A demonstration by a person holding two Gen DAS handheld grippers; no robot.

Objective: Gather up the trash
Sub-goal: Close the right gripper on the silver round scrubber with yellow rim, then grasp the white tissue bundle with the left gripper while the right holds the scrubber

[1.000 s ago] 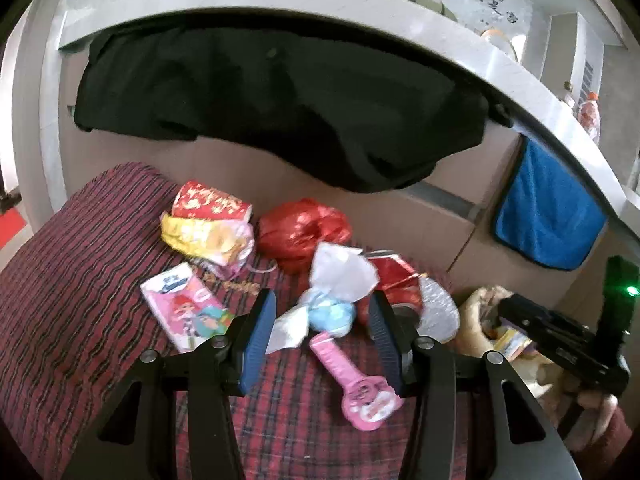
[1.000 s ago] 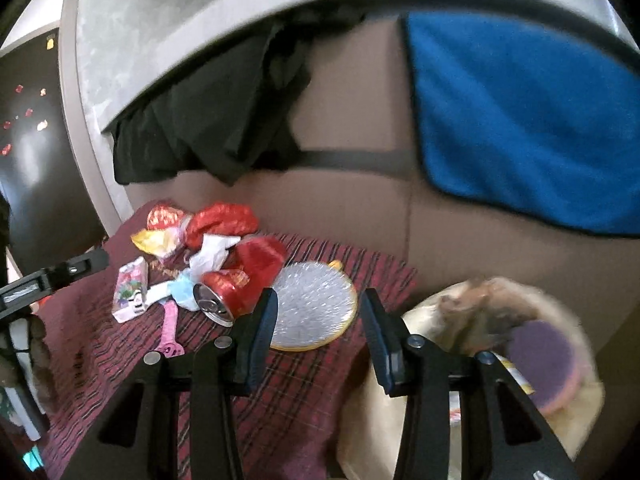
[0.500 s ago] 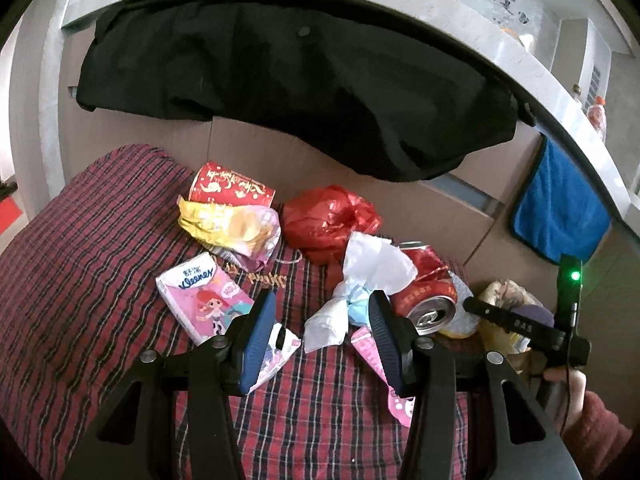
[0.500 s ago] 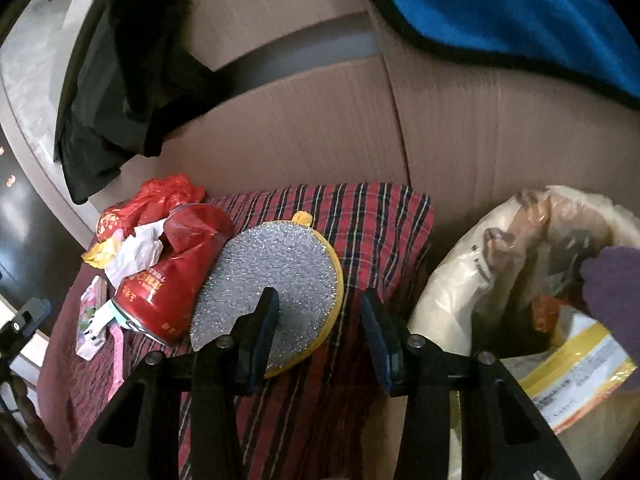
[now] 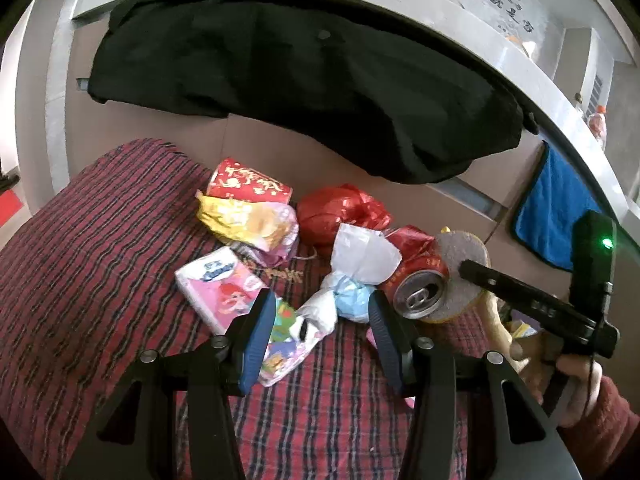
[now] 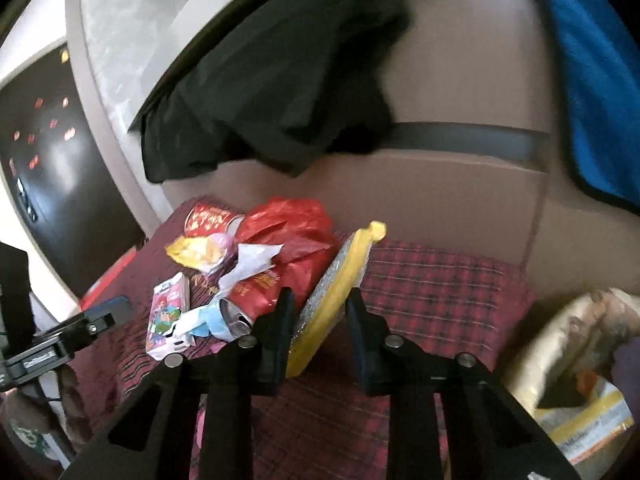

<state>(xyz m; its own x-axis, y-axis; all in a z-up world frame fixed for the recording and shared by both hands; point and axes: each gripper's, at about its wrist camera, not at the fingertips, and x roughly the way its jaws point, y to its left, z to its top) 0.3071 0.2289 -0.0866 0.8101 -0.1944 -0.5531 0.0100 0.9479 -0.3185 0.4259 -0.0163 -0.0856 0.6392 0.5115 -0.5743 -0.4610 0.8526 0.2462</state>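
Observation:
Trash lies in a pile on a red plaid cloth (image 5: 100,264): a red can (image 5: 420,292), a white and blue tissue wad (image 5: 352,280), a pink Kleenex pack (image 5: 218,284), a yellow wrapper (image 5: 248,220), a red cup (image 5: 248,186) and a red plastic bag (image 5: 340,210). My left gripper (image 5: 322,320) is open just above the tissue wad. My right gripper (image 6: 320,320) is open around a round silver and yellow pad (image 6: 340,280), which stands tilted on edge against the can; the pad also shows in the left wrist view (image 5: 464,264).
A black garment (image 5: 300,80) and a blue towel (image 5: 556,216) hang from the grey counter edge behind. An open beige bag (image 6: 576,360) holding trash sits to the right of the cloth. A wooden panel (image 6: 440,200) backs the pile.
My right gripper moved in on the round pad, which tipped from flat up onto its edge between the fingers. My left gripper came closer to the tissue wad.

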